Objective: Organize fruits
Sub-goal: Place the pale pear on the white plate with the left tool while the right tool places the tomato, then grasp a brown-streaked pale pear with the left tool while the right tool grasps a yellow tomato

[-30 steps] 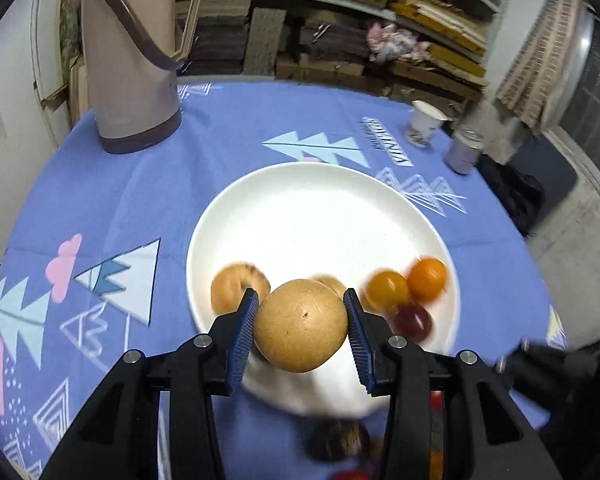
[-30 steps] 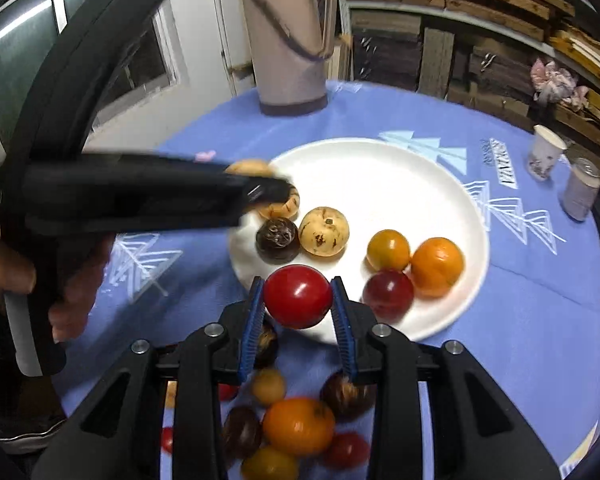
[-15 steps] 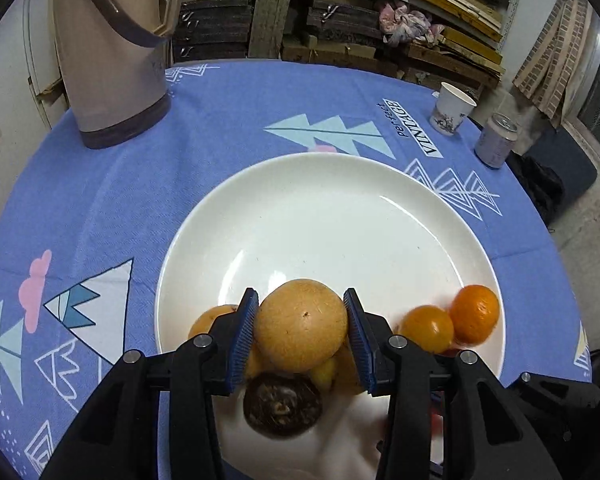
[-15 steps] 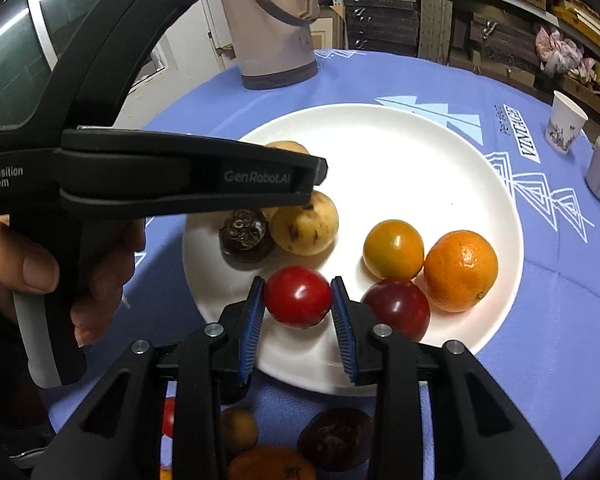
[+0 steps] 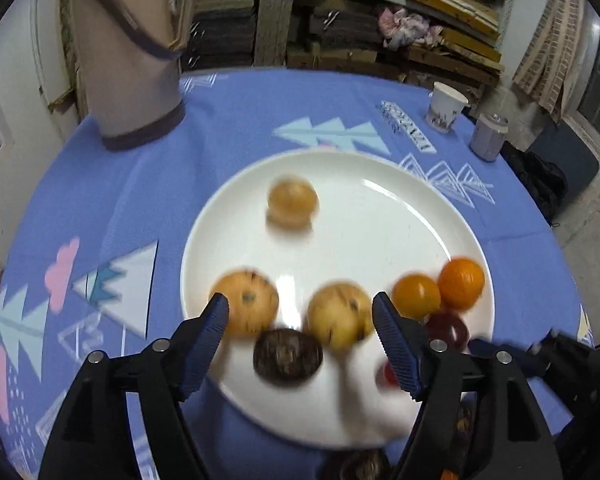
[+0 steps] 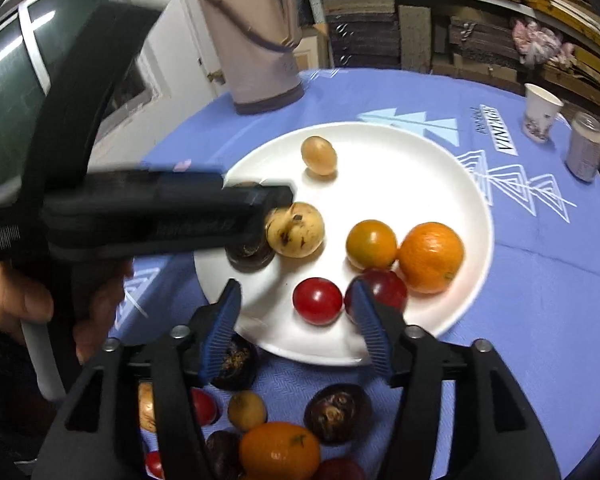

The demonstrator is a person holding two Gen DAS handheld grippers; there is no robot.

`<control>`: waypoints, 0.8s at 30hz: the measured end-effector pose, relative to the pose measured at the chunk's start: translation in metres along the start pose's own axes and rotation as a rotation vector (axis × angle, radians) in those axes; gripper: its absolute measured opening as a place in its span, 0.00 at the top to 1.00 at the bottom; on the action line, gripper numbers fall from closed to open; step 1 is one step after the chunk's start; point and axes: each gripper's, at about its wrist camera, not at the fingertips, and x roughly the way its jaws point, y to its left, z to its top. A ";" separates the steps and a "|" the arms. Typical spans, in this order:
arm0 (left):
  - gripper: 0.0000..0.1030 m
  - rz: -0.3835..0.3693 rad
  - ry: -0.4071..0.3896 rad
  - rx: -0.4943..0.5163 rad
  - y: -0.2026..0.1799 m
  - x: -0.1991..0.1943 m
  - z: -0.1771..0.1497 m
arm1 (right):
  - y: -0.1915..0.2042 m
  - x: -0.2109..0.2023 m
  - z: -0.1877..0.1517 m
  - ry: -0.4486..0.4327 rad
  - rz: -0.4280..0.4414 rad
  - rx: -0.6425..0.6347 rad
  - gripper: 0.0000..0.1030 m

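Motion is smearing the tan fruit point(image 5: 293, 205) far out on the white plate point(image 5: 380, 216) in the left wrist view. The left gripper's point(image 5: 300, 322) right finger is covering most of a red fruit point(image 5: 389, 372). From the right wrist, its black body is hiding part of a dark fruit point(image 6: 249, 257). The bottom edge is cutting off the heap of loose fruit point(image 6: 278, 450).

Released both fruits: tan fruit point(image 5: 293, 201) from left gripper point(image 5: 300, 330) rolled far on the plate point(image 5: 400, 208); red tomato point(image 6: 317, 301) dropped between right gripper's point(image 6: 296, 320) opening jaws.
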 end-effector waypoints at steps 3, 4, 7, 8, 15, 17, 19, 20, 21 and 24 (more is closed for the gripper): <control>0.27 -0.010 -0.005 0.010 -0.003 -0.012 -0.013 | 0.000 -0.013 -0.005 -0.020 -0.005 0.014 0.35; 0.27 -0.009 -0.009 0.015 -0.003 -0.016 -0.016 | -0.001 -0.018 -0.009 -0.028 -0.008 0.022 0.33; 0.25 -0.004 -0.028 0.012 -0.001 -0.031 -0.029 | -0.002 -0.029 -0.017 -0.040 -0.011 0.038 0.26; 0.23 -0.002 -0.031 0.008 0.000 -0.033 -0.032 | -0.003 -0.032 -0.020 -0.045 -0.014 0.047 0.25; 0.21 0.026 -0.039 -0.001 0.007 -0.053 -0.065 | -0.008 -0.053 -0.050 -0.049 -0.013 0.112 0.11; 0.17 0.020 -0.035 -0.017 0.011 -0.058 -0.075 | -0.009 -0.060 -0.060 -0.056 -0.023 0.127 0.10; 0.17 0.017 -0.028 -0.024 0.014 -0.062 -0.086 | -0.011 -0.065 -0.070 -0.061 -0.029 0.141 0.10; 0.17 0.016 -0.023 -0.025 0.015 -0.063 -0.091 | -0.011 -0.066 -0.074 -0.056 -0.029 0.147 0.10; 0.17 0.017 -0.014 -0.024 0.017 -0.064 -0.098 | -0.011 -0.068 -0.078 -0.053 -0.028 0.151 0.09; 0.17 0.022 0.011 -0.026 0.021 -0.065 -0.112 | -0.010 -0.069 -0.090 -0.034 -0.021 0.168 0.09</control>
